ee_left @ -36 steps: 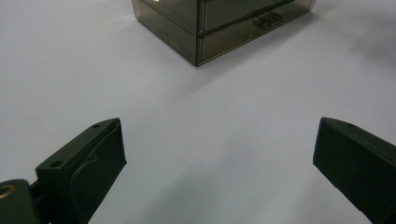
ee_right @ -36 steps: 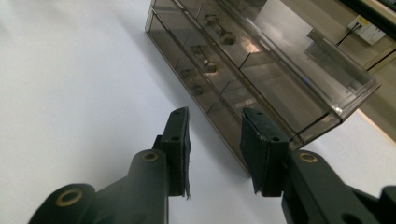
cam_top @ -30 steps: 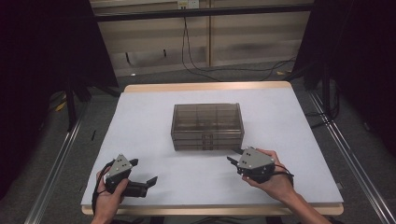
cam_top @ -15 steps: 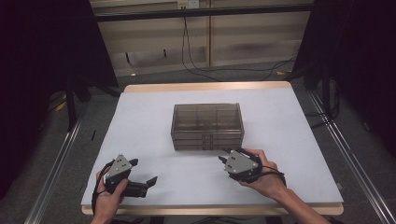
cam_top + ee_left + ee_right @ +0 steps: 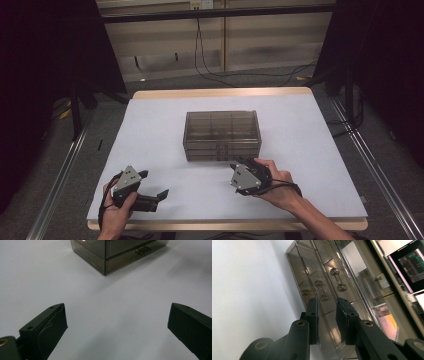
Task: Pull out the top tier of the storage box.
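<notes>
Motion belongs to the right claw [image 5: 239,167]: a second ago it sat off the drawer box's [image 5: 222,135] near right corner; now it is at the box's front face, and its jaws have been closing to a narrow gap with nothing between them. That suggests a pinch on one of the small drawer knobs [image 5: 335,271] is coming. The box sits mid-bench [image 5: 310,130]. Left of the box and nearer the person, the left claw [image 5: 152,187] rests spread wide. Nothing blocks the knobs.
</notes>
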{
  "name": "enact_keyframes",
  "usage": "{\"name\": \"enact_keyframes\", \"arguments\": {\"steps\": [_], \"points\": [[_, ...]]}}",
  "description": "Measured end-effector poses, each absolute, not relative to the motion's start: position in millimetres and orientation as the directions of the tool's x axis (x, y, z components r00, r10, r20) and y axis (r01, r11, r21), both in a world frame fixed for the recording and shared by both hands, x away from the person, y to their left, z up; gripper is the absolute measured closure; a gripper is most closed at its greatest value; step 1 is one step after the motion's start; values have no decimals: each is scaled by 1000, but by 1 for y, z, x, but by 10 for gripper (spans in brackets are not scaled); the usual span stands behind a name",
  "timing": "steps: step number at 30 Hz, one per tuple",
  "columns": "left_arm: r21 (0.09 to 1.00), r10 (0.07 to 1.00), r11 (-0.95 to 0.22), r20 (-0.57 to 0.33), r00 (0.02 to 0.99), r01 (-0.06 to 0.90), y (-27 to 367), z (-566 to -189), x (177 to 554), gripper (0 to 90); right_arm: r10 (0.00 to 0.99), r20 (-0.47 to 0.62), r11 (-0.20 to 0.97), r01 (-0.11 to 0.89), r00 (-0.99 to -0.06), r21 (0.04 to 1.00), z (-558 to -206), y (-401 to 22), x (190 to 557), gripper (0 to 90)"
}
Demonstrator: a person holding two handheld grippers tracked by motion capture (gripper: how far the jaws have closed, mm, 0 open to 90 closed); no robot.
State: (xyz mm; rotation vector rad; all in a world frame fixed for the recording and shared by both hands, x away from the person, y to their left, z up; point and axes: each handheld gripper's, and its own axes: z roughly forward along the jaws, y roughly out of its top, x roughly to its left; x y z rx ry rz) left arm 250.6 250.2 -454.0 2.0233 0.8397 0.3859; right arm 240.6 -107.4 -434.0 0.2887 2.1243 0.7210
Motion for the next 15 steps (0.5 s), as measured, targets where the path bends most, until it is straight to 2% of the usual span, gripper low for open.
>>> {"name": "enact_keyframes", "arguments": {"steps": [8,15], "points": [[829,689,-381,-42,724,410,250,-454,250,22,389,-740,856,-83,-548,511,-443,-97,241,745],[828,688,-382,-42,725,410,250,-454,250,22,380,-772,870,-86,-510,485,-446,-93,243,754]]}}
